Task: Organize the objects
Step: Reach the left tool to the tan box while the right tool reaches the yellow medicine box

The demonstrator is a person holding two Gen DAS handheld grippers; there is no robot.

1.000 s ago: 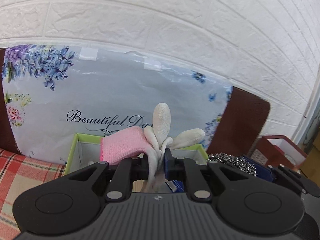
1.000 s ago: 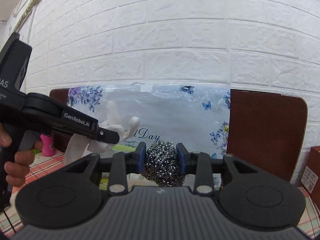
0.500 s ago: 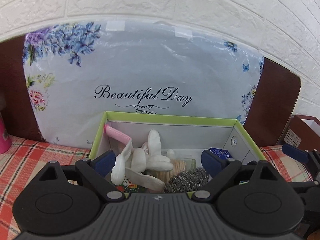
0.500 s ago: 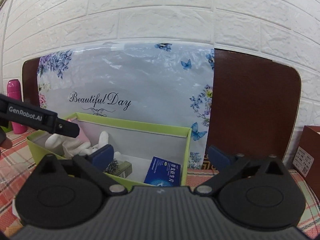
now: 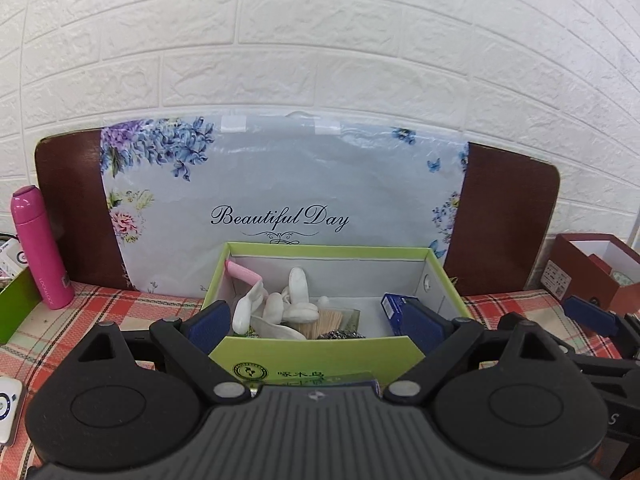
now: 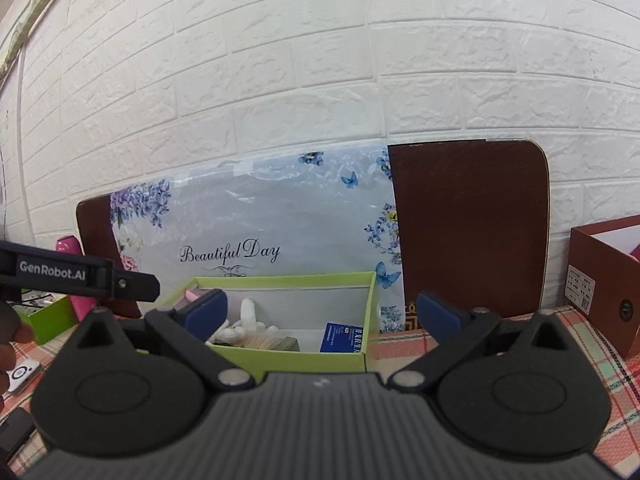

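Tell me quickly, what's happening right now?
Left gripper open, empty. Right gripper open, empty. Glove and steel scrubber inside green box. Nothing in the way.

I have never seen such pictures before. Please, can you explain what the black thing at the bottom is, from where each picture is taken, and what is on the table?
There is no robot here. A person holds a black hand-held two-finger gripper in each hand, and each one carries a wide-angle camera looking forward along its blue-padded fingers. One picture comes from the left gripper, the other from the right gripper. Both are open and hold nothing. On the red checked tablecloth stands an open green cardboard box. Inside lie a white rubber glove with a pink cuff, a steel wool scrubber, wooden toothpicks and a small blue carton. A pink bottle stands at the left, a dark red box at the right.
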